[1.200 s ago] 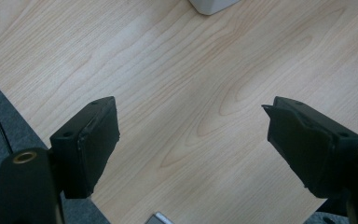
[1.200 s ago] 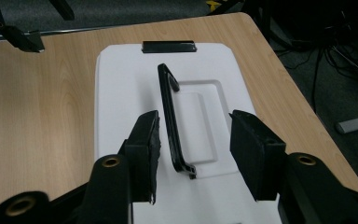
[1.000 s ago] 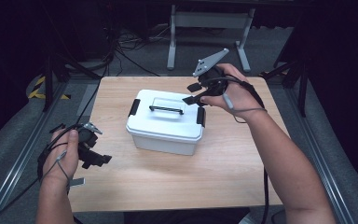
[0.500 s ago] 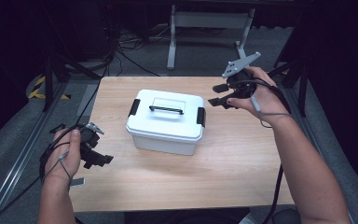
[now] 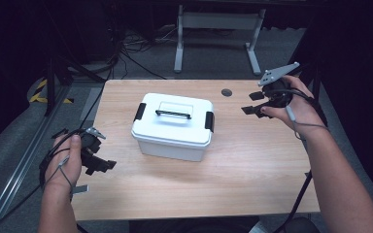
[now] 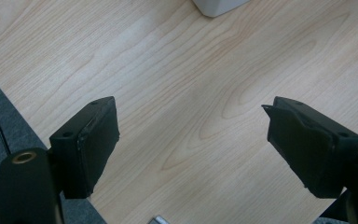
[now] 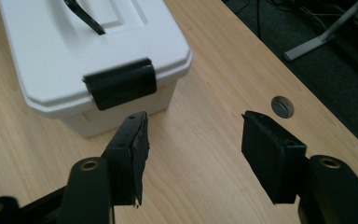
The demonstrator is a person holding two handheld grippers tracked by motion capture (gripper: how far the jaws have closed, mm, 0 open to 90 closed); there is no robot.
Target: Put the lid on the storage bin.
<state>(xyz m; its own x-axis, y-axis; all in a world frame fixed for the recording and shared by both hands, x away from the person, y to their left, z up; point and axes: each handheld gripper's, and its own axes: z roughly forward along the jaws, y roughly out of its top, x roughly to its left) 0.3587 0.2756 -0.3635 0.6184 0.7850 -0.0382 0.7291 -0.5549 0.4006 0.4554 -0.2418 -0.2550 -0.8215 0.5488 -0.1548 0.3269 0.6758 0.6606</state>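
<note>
A white lidded box (image 5: 174, 125) with a black handle (image 5: 173, 114) and a black latch at each end stands in the middle of the wooden table (image 5: 252, 165). My right gripper (image 5: 253, 103) hovers open to the right of the box, jaws pointed at its right latch (image 7: 120, 84). In the right gripper view the box (image 7: 70, 51) lies just beyond the open right gripper (image 7: 193, 133). My left gripper (image 5: 103, 165) is open at the table's front left, over bare wood. A corner of the box (image 6: 219, 6) shows beyond the left gripper (image 6: 191, 135).
A round cable hole (image 5: 227, 92) sits in the table near the far edge, right of the box. A grey metal frame (image 5: 217, 22) and cables lie on the floor behind the table. A small metal clip (image 5: 79, 189) rests at the front left edge.
My right gripper has drawn away from the box to the right and slightly nearer the table's right edge. The left gripper has barely moved.
</note>
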